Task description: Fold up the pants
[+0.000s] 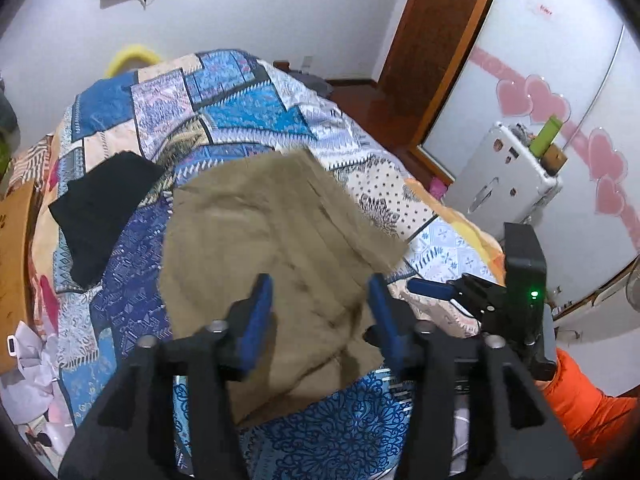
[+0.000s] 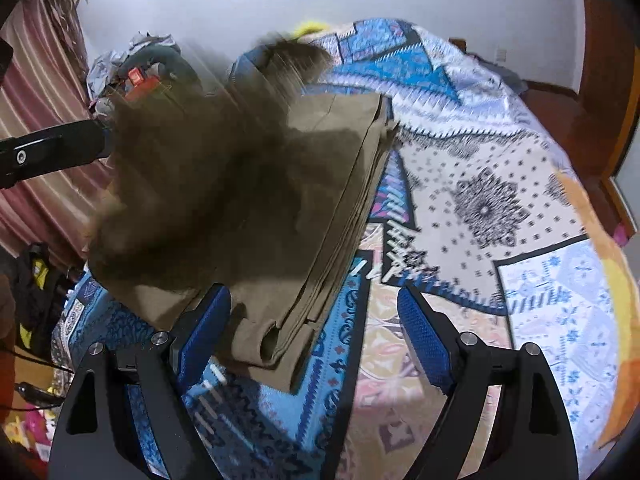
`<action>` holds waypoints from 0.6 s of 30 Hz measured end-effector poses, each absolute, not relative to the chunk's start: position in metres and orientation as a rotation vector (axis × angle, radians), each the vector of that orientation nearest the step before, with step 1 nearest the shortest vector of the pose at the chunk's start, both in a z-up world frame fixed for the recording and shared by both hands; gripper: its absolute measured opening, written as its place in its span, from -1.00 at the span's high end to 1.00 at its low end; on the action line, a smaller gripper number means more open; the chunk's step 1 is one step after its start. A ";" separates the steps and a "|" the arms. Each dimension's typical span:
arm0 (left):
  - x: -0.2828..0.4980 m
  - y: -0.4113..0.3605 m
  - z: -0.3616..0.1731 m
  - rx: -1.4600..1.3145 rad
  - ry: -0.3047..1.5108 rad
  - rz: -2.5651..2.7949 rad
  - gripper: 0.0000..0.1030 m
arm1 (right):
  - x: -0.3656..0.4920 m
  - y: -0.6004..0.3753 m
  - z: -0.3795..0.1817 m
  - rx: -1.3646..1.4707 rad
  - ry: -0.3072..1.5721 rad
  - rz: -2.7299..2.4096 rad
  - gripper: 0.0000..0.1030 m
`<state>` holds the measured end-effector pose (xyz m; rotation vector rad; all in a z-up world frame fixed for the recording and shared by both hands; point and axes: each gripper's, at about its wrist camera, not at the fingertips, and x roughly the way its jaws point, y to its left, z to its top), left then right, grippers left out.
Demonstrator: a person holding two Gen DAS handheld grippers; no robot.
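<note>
1. Folding is under way: I am holding my left gripper (image 1: 320, 300) over the khaki pants (image 1: 272, 248), which are lying on the patchwork bedspread (image 1: 132, 288) directly ahead of my fingers.
2. My left jaws are standing apart with nothing between them; the cloth is lying beyond and beneath the blue pads (image 1: 260, 312), and I cannot tell whether they are touching it.
3. My right gripper (image 2: 316, 344) is also standing open, its jaws spread wide over the bedspread (image 2: 480, 208).
4. From my right wrist, the pants (image 2: 320, 216) are showing as a stack of several layers ahead and to the left of my fingers, with the near corner reaching in just beside my left pad (image 2: 204, 328).
5. A blurred mass of the same khaki cloth is filling the upper left of that view, so part of the garment seems to be in motion; I cannot tell what is moving it.
6. A black garment (image 1: 100, 208) is lying well apart, off to the left of my left gripper.
7. I am judging that the pants are already folded at least once, lengthwise, and that a further fold is being made or settled.
8. Next, I am expecting to need both grippers closing on an edge of the stack, lifting together, and laying it evenly over the rest.
</note>
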<state>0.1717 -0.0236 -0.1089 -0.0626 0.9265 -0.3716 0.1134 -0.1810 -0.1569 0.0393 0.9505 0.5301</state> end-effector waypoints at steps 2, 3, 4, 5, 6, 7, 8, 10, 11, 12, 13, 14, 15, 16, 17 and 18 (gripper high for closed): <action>0.170 -0.018 -0.102 -0.048 0.901 -0.351 -0.14 | 0.111 -0.185 -0.152 0.040 0.936 0.523 -0.61; 0.171 -0.014 -0.098 -0.032 0.882 -0.323 -0.16 | 0.110 -0.188 -0.149 0.039 0.927 0.516 -0.61; 0.174 -0.009 -0.095 -0.020 0.869 -0.299 -0.21 | 0.109 -0.189 -0.147 0.038 0.922 0.511 -0.61; 0.178 -0.004 -0.092 -0.010 0.858 -0.268 -0.24 | 0.111 -0.190 -0.146 0.038 0.917 0.505 -0.61; 0.183 0.003 -0.090 -0.006 0.849 -0.233 -0.32 | 0.111 -0.192 -0.143 0.038 0.910 0.497 -0.61; 0.190 0.010 -0.089 -0.008 0.843 -0.201 -0.42 | 0.111 -0.193 -0.142 0.041 0.904 0.493 -0.61; 0.197 0.019 -0.087 -0.015 0.839 -0.173 -0.45 | 0.112 -0.194 -0.141 0.047 0.896 0.491 -0.61; 0.212 0.034 -0.087 -0.032 0.844 -0.145 -0.59 | 0.114 -0.196 -0.138 0.059 0.883 0.486 -0.61; 0.225 0.044 -0.089 -0.039 0.857 -0.123 -0.60 | 0.116 -0.197 -0.137 0.061 0.879 0.485 -0.61; 0.236 0.052 -0.092 -0.045 0.872 -0.106 -0.62 | 0.117 -0.197 -0.136 0.063 0.874 0.482 -0.61; 0.244 0.057 -0.094 -0.050 0.882 -0.096 -0.63 | 0.119 -0.198 -0.135 0.065 0.870 0.479 -0.61; 0.260 0.064 -0.100 -0.060 0.904 -0.084 -0.64 | 0.121 -0.198 -0.135 0.067 0.867 0.476 -0.61; 0.271 0.068 -0.106 -0.066 0.923 -0.081 -0.67 | 0.123 -0.199 -0.136 0.069 0.867 0.473 -0.61; 0.279 0.070 -0.112 -0.069 0.938 -0.077 -0.67 | 0.125 -0.199 -0.137 0.075 0.868 0.470 -0.61; 0.295 0.073 -0.122 -0.074 0.970 -0.064 -0.67 | 0.128 -0.200 -0.138 0.082 0.871 0.466 -0.61; 0.308 0.074 -0.132 -0.074 0.994 -0.060 -0.67 | 0.130 -0.201 -0.139 0.087 0.874 0.464 -0.61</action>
